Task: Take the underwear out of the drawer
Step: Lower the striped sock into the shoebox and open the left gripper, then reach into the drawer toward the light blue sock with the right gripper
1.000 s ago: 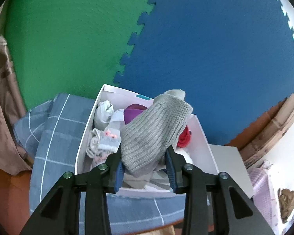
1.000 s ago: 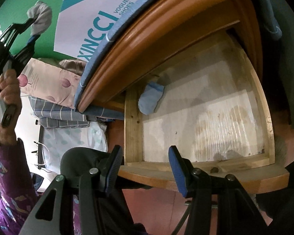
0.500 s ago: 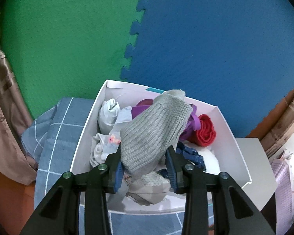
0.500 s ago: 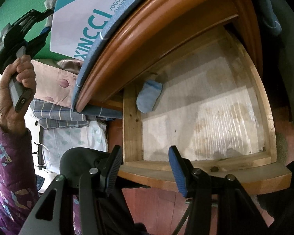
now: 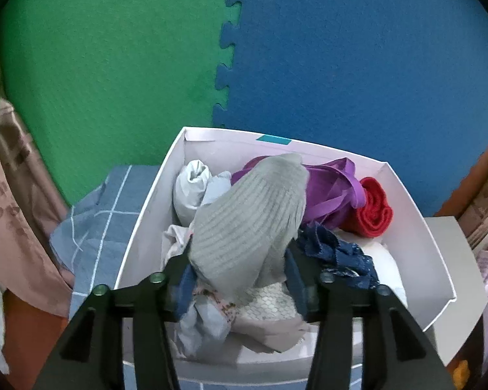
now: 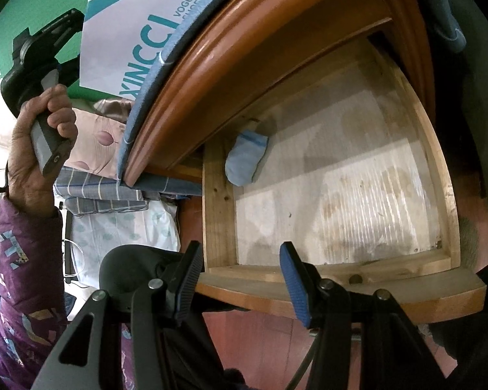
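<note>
My left gripper (image 5: 239, 273) hangs over a white box (image 5: 146, 214) full of rolled underwear and socks. A grey ribbed sock (image 5: 250, 214) stands between its jaws, which are opening; the sock leans on the pile and the pads look just clear of it. In the right wrist view a hand (image 6: 39, 149) holds that gripper up at the left. My right gripper (image 6: 240, 250) stays open and holds nothing, just above the front edge of the open wooden drawer (image 6: 218, 214). A light blue sock (image 6: 245, 159) lies in the drawer's far left corner.
In the box lie a purple garment (image 5: 328, 191), a red roll (image 5: 374, 214), dark blue lace (image 5: 335, 250) and white pieces. The box stands on a blue checked cloth (image 5: 97, 224) over the cabinet's wooden top (image 6: 231, 65). Green and blue foam mats (image 5: 341, 65) lie behind.
The left gripper has sunk over the box and its jaws have spread wider around the grey sock. The right gripper and the drawer stand as before.
</note>
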A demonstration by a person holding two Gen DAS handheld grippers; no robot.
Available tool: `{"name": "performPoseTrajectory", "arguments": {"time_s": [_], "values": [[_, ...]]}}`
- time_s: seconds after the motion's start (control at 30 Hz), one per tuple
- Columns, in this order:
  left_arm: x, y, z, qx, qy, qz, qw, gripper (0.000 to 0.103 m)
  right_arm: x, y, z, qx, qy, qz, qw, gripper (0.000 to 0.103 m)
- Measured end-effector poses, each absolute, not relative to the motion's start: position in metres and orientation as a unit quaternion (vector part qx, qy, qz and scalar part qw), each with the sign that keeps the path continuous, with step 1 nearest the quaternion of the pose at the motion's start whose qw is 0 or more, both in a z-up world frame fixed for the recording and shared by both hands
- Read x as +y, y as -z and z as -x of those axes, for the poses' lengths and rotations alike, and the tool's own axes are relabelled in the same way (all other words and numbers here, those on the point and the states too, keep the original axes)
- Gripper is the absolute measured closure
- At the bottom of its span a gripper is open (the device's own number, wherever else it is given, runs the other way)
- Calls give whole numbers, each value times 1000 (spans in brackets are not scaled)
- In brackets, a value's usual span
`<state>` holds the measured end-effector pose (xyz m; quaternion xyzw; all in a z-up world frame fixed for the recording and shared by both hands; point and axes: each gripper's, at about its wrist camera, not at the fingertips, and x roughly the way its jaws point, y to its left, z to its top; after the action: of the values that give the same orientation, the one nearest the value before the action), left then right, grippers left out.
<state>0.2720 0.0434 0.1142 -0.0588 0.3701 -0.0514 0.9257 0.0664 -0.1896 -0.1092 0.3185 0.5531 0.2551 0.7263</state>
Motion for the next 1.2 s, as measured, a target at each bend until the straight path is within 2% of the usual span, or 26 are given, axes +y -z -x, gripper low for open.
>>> {"name": "performPoseTrajectory", "arguments": {"time_s": [0.07, 0.2, 0.3, 0.67, 0.87, 1.07, 1.2], "values": [[42, -115, -271, 363, 48, 52, 929, 48, -190, 110, -67, 554, -254, -320, 725, 53], [42, -117, -269, 351, 26, 37, 935, 25, -190, 110, -66, 556, -253, -321, 724, 53], [43, -119, -266, 338, 19, 33, 940, 18, -190, 111, -66, 557, -251, -321, 723, 53], [50, -123, -249, 324, -1, 22, 946, 9, -178, 124, -74, 585, -239, -331, 701, 53], [67, -124, -225, 327, -4, 37, 944, 4, -155, 134, -90, 592, -214, -379, 678, 53], [109, -113, -185, 335, -23, 49, 941, 1, -115, 146, -101, 609, -181, -394, 664, 53], [170, -89, -149, 338, -62, 93, 934, 1, -97, 160, -107, 619, -147, -398, 661, 53]]}}
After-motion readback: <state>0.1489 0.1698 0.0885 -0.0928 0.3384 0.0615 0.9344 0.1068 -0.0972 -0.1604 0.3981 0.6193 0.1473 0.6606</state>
